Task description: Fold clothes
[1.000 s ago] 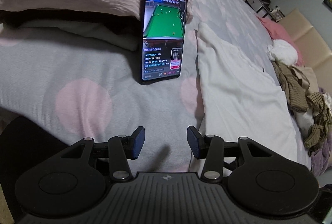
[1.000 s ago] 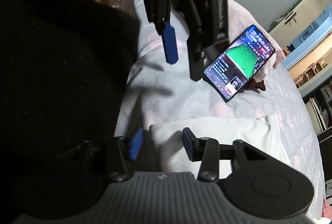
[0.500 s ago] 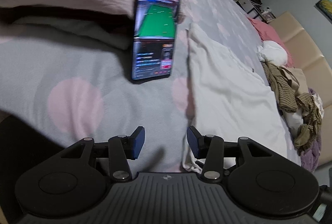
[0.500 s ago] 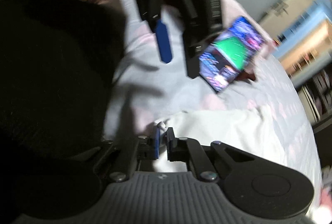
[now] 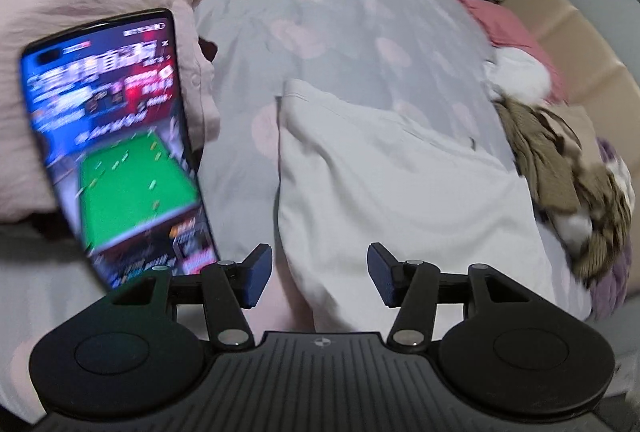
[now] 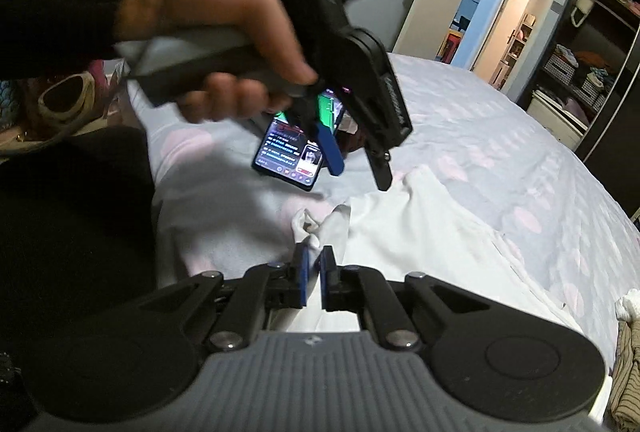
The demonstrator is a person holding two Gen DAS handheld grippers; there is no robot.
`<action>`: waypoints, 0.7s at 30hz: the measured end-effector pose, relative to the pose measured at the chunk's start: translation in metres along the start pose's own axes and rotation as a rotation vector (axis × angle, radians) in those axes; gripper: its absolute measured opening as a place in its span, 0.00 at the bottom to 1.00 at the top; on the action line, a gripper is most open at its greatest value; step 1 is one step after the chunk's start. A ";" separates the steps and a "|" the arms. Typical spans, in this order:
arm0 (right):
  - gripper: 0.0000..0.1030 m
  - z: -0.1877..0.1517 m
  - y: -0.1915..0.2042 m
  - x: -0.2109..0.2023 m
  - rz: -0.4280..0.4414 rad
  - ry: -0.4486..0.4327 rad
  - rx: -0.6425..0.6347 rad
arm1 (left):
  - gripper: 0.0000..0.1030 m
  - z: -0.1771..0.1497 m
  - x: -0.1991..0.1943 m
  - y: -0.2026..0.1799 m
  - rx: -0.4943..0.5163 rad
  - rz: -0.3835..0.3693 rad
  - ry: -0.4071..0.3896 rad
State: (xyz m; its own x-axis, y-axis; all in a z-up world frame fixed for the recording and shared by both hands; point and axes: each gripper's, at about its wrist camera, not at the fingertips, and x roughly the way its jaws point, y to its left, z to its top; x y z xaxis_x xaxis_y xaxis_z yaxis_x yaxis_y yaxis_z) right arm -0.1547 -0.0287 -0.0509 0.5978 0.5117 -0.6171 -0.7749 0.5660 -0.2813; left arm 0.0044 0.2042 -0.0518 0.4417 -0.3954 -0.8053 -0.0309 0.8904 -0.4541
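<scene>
A white garment (image 5: 392, 192) lies flat on the grey bedspread with pink dots (image 5: 320, 12); it also shows in the right wrist view (image 6: 420, 232). My left gripper (image 5: 320, 276) is open and empty, just above the garment's near left edge. In the right wrist view the left gripper (image 6: 356, 172) hovers over the garment's far corner. My right gripper (image 6: 314, 272) is shut on the white garment's near corner, and the cloth bunches up between its blue pads.
A lit phone (image 5: 116, 152) leans on a pink pillow (image 5: 88, 32) left of the garment; it also shows in the right wrist view (image 6: 292, 152). A pile of brown and white clothes (image 5: 560, 172) lies at the bed's right. An open door (image 6: 492, 20) and shelves stand beyond.
My right gripper has shut on the garment's corner and lifted it. My left gripper has moved forward and right along the garment's edge, still open.
</scene>
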 end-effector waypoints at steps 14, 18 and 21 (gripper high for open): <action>0.06 0.007 -0.045 -0.015 -0.074 -0.113 0.250 | 0.49 0.024 0.040 0.006 -0.151 -0.003 0.125; 0.06 0.007 -0.058 -0.013 -0.100 -0.127 0.286 | 0.54 0.028 0.051 0.004 -0.207 -0.047 0.169; 0.06 0.007 -0.059 -0.016 -0.106 -0.143 0.297 | 0.55 0.030 0.061 0.003 -0.247 -0.054 0.198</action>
State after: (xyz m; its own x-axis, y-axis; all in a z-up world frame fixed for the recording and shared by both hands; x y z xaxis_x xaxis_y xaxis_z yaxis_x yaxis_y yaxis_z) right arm -0.1169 -0.0659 -0.0189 0.7106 0.5136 -0.4809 -0.6261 0.7734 -0.0993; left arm 0.0583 0.1895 -0.0907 0.2664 -0.4985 -0.8249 -0.2392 0.7949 -0.5576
